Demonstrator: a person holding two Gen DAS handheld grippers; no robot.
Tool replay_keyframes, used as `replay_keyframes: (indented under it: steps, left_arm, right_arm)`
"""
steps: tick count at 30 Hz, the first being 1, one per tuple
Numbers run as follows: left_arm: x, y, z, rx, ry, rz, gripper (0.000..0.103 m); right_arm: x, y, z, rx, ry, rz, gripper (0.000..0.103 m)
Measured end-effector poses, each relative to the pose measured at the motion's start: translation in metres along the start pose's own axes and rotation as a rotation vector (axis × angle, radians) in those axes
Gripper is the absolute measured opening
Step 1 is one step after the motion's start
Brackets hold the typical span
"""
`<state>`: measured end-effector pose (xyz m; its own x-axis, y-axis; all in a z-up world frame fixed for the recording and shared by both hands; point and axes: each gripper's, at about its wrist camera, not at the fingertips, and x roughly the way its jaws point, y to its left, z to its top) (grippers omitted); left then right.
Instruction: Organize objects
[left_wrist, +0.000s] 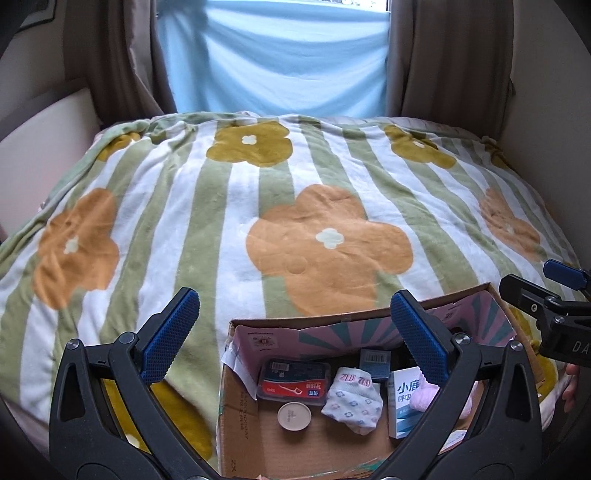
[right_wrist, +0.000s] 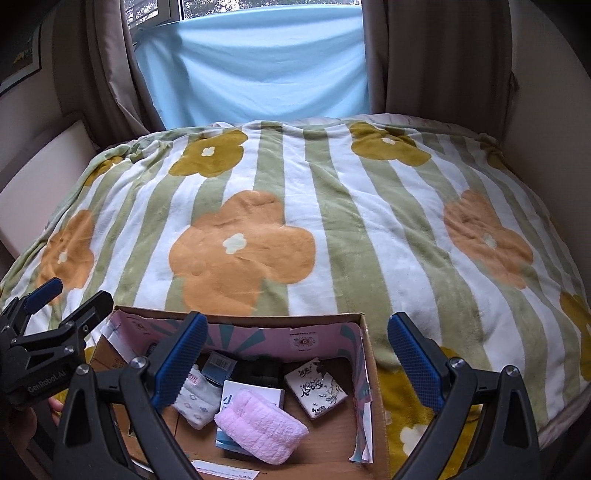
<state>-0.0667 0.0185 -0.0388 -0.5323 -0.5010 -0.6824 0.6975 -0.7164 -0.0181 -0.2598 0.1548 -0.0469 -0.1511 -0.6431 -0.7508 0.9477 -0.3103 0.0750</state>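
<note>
Inside the cardboard box (right_wrist: 364, 354), the pink towel (right_wrist: 260, 428) lay flat, long axis running diagonally. Both the left gripper (left_wrist: 295, 338) and right gripper (right_wrist: 295, 350) gaped wide, holding nothing.

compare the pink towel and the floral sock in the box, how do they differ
The towel is plain pink and fluffy; the sock is white with small flowers and a pink-lettered cuff. The towel is folded into a thick roll, the sock lies flat. The towel rests on top of the white and blue carton, while the sock lies on the box floor beside it. Both are soft fabric items already inside the box.
</note>
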Motion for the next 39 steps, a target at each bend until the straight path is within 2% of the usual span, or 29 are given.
replay_keyframes:
  steps: [39]
  left_arm:
    - [-0.009, 0.014, -0.002, -0.049, -0.002, 0.004, 0.103]
  right_arm:
    - [-0.002, 0.004, 0.011, -0.020, -0.015, -0.015, 0.097]
